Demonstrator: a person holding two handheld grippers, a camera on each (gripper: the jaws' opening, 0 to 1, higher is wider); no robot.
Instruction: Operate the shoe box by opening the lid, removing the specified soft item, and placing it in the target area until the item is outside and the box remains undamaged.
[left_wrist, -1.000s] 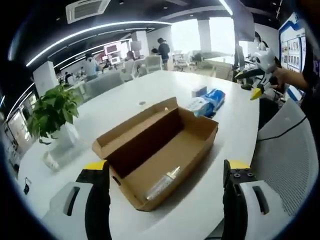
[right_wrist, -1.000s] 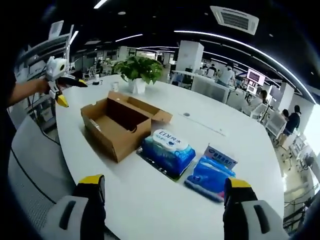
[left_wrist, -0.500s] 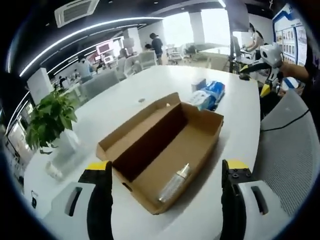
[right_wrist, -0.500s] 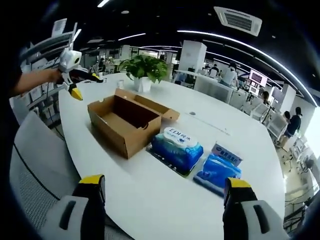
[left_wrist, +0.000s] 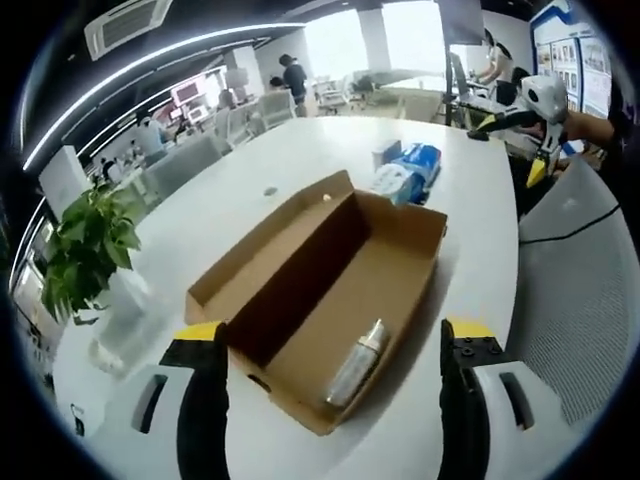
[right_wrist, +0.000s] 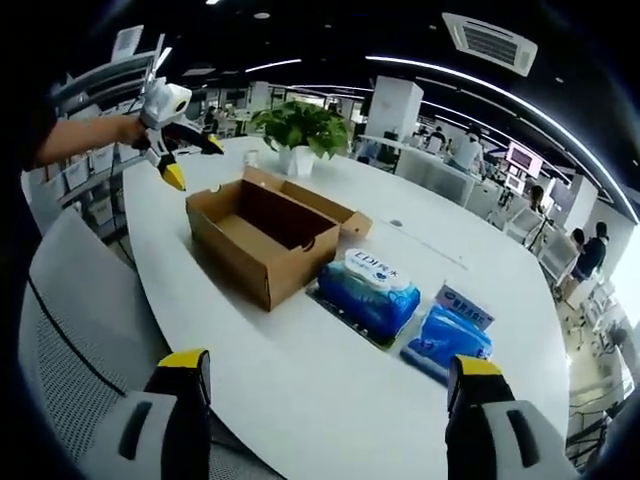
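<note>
Shoe box (left_wrist: 330, 290): brown cardboard, lid already open and folded back on its far long side, standing on the white table (left_wrist: 240, 210); in the right gripper view the same box (right_wrist: 262, 232) sits left of centre, near the table's near edge.
Box contents: one small clear bottle (left_wrist: 358, 362) lies on the floor of the box at its near end, cap pointing toward the far end (too small to read any label).
Soft items: two blue wet-wipe packs lie outside the box, on the table just past its far end; the larger pack (right_wrist: 376, 293) has a white oval lid and lies just beside the box, the smaller pack (right_wrist: 450, 340) a little further out with a small white-and-blue carton (right_wrist: 462, 306) behind it.
Left gripper (left_wrist: 325, 400): jaws spread wide, holding nothing, framing the box's near end from above; in the right gripper view it (right_wrist: 172, 120) is held in a hand above the box's far corner.
Right gripper (right_wrist: 325, 420): jaws wide apart and empty, low over the table edge, well apart from the box.
Surroundings: potted plant (right_wrist: 300, 128) beyond the box; grey mesh chair (right_wrist: 70, 340) at the table's edge.
</note>
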